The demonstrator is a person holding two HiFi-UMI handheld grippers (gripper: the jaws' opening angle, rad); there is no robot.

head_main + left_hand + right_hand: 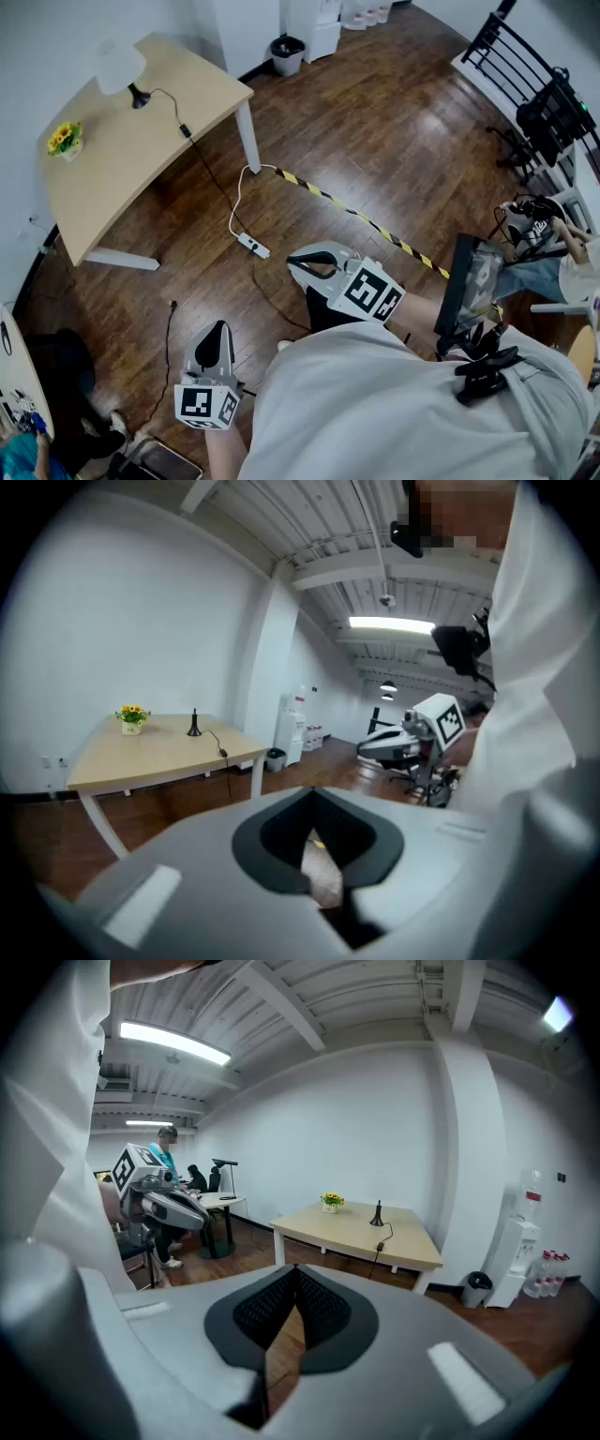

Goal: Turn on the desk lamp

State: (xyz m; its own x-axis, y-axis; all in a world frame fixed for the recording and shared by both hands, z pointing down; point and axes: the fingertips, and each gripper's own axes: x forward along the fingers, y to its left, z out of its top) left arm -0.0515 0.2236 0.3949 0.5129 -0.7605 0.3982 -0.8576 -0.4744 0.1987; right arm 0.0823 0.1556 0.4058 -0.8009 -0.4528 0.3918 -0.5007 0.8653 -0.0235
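The desk lamp point(126, 75), white shade on a black base, stands at the far end of a light wooden table point(112, 178) at the upper left of the head view. Its cable carries an inline switch point(185, 130) and runs down to a power strip point(253, 246) on the floor. The lamp point(194, 726) looks small and distant in the left gripper view, and so does the lamp point(378, 1213) in the right gripper view. My left gripper point(217, 328) point(312, 791) and right gripper point(294, 265) point(296, 1267) are both shut and empty, held close to my body, well short of the table.
A small pot of yellow flowers point(64, 139) sits on the table. A black bin point(288, 54) stands beyond it. Black-and-yellow tape point(361, 217) crosses the wooden floor. Black chairs point(548, 112) and a seated person point(539, 272) are on the right, a round table point(14, 375) at lower left.
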